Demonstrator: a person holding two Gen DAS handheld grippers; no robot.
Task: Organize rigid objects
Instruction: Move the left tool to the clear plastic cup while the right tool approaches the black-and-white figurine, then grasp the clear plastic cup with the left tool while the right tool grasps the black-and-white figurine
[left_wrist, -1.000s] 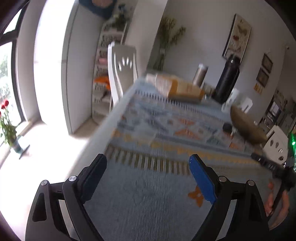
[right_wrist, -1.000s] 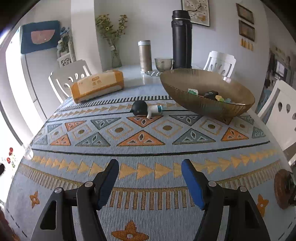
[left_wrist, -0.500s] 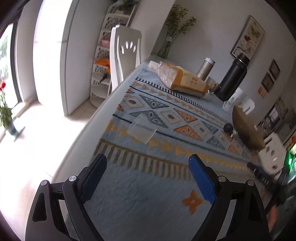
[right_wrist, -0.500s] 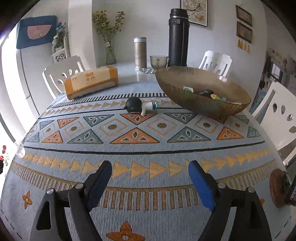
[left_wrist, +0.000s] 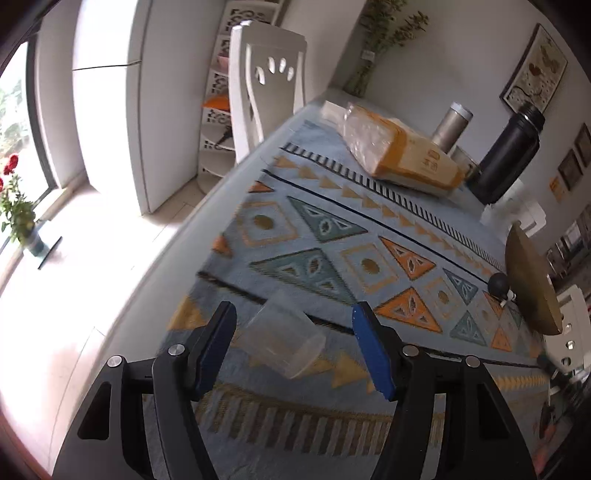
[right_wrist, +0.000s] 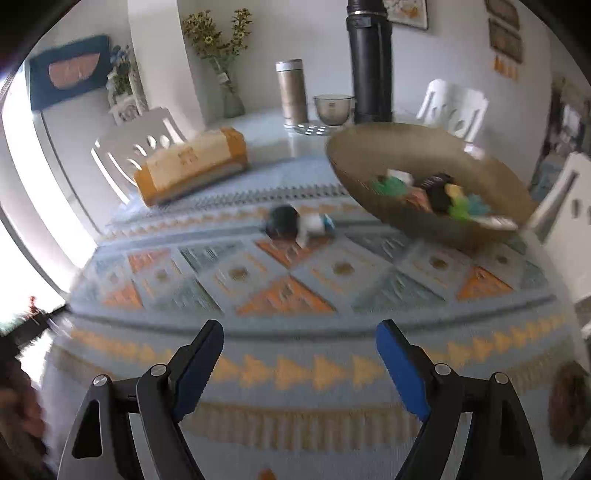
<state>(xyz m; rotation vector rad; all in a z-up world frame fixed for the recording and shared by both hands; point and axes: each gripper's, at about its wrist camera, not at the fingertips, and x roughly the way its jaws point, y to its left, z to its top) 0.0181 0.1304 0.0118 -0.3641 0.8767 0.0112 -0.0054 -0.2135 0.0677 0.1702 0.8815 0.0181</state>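
Patterned cloth (left_wrist: 332, 236) in blue, orange and teal covers the desk. On it, in the left wrist view, a clear plastic cup (left_wrist: 284, 339) lies on its side, its open mouth toward the camera, between the two fingers of the left gripper (left_wrist: 295, 347). That gripper's jaws are closing, but the pads do not yet touch the cup; a gap shows on both sides.

The right gripper (right_wrist: 299, 362) hangs over bare cloth with its jaws wide and nothing between them. Farther along the desk a small figure with a round dark head and a white body (right_wrist: 295, 223) lies on the cloth, just beside a large brown bowl (right_wrist: 424, 177) that holds several small coloured things. An orange tissue pack (right_wrist: 192, 166) lies toward the far left edge. Behind the bowl stand a tall black flask (right_wrist: 369, 70), a metal tumbler (right_wrist: 291, 92) and a small glass bowl (right_wrist: 332, 109). White chairs (left_wrist: 269, 85) stand around the desk.
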